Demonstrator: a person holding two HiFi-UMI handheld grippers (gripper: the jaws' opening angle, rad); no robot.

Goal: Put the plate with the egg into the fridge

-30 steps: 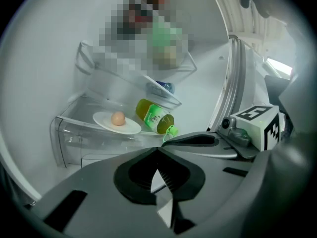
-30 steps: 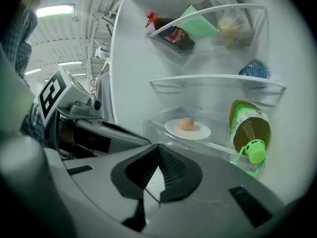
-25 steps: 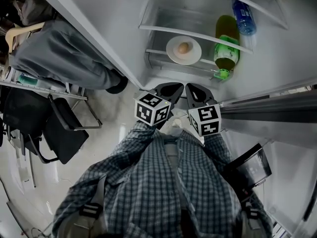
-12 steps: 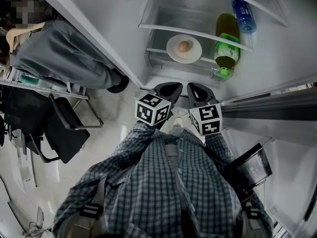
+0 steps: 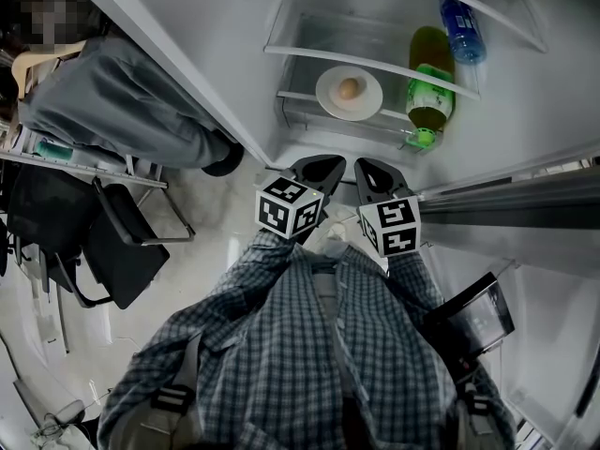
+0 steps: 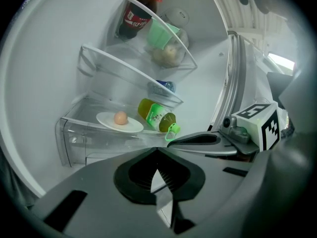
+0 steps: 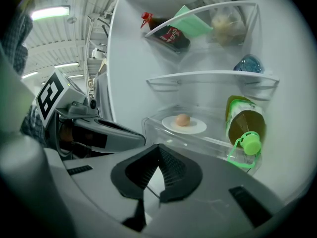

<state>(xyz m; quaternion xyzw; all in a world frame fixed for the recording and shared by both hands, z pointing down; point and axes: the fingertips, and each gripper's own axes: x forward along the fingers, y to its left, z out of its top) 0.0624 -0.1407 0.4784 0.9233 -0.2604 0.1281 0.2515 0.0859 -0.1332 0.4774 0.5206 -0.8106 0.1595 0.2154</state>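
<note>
A white plate (image 5: 328,98) with a brown egg (image 5: 349,88) rests in the lowest clear shelf of the open fridge door (image 5: 309,115). Both gripper views show the plate (image 6: 105,121) (image 7: 199,128) and egg (image 6: 120,117) (image 7: 183,119) lying ahead, well beyond the jaws. My left gripper (image 5: 328,164) and right gripper (image 5: 365,165) are side by side close to my chest, below that shelf and apart from it. Each one (image 6: 157,153) (image 7: 158,151) is shut with nothing between its jaws.
A green tea bottle (image 5: 429,87) lies on the same shelf, right of the plate, with a blue bottle (image 5: 461,28) one shelf up. A cola bottle (image 6: 138,15) and bagged food fill the top shelf. A person (image 5: 122,106) sits at left beside a black chair (image 5: 117,247).
</note>
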